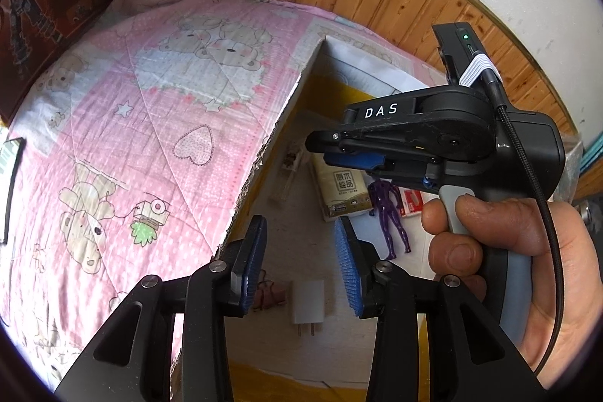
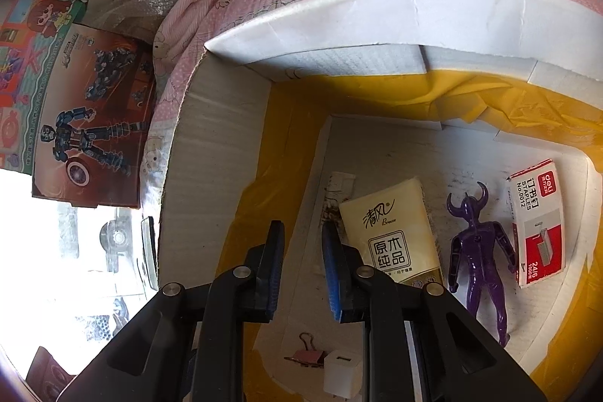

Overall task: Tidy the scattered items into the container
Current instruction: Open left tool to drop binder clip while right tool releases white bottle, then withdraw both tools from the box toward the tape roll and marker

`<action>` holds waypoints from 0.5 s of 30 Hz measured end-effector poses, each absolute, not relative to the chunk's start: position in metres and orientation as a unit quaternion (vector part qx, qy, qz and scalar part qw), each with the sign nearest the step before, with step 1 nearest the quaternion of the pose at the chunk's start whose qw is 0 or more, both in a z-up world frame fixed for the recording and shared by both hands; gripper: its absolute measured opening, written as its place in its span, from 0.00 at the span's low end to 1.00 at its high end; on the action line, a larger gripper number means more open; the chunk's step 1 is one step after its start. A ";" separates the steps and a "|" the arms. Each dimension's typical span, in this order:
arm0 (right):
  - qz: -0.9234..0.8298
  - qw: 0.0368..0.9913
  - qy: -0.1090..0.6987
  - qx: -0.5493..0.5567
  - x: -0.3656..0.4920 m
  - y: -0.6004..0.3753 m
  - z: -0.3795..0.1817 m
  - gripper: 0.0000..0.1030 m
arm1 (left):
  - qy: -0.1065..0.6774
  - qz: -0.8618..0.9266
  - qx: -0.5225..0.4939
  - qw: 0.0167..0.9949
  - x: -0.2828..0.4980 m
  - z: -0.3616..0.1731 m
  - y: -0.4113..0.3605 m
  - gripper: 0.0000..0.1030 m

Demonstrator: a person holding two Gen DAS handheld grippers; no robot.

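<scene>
Seemingly everything loose already lies inside the white cardboard box lined with yellow plastic (image 2: 226, 145), which sits on the bed under its pink bear-print quilt (image 1: 158, 108). Going left to right across the box floor in the right wrist view: a pink binder clip (image 2: 307, 353) and a white plug-in charger cube (image 2: 343, 377) lie touching at the near edge, then a cream tissue packet (image 2: 395, 236), a purple horned plastic figure (image 2: 482, 251) and a red-and-white box of staples (image 2: 539, 225) beside one another. The left hand-held gripper (image 1: 301, 270) hovers above the clip and charger with its blue pads parted and nothing between them, so it is released. The right hand-held gripper (image 2: 301, 270) hangs over the box floor near the tissue packet, its jaws narrowly apart and likewise empty. I judge the step to be a let-go after a drop. To do it well, lift each gripper straight up clear of the box walls before swinging away, so the pads do not catch the loose yellow lining or drag the clip back out. No stray item shows on the visible quilt.
</scene>
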State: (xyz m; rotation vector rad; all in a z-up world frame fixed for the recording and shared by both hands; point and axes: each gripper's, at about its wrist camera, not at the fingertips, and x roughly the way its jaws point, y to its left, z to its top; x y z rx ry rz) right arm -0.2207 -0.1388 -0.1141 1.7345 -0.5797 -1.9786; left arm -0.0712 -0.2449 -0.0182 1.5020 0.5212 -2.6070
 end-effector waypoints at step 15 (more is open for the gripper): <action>-0.756 0.302 -0.155 0.560 -0.165 -0.108 -0.048 0.27 | 0.151 -0.882 0.446 0.033 -0.048 0.022 -0.221 0.38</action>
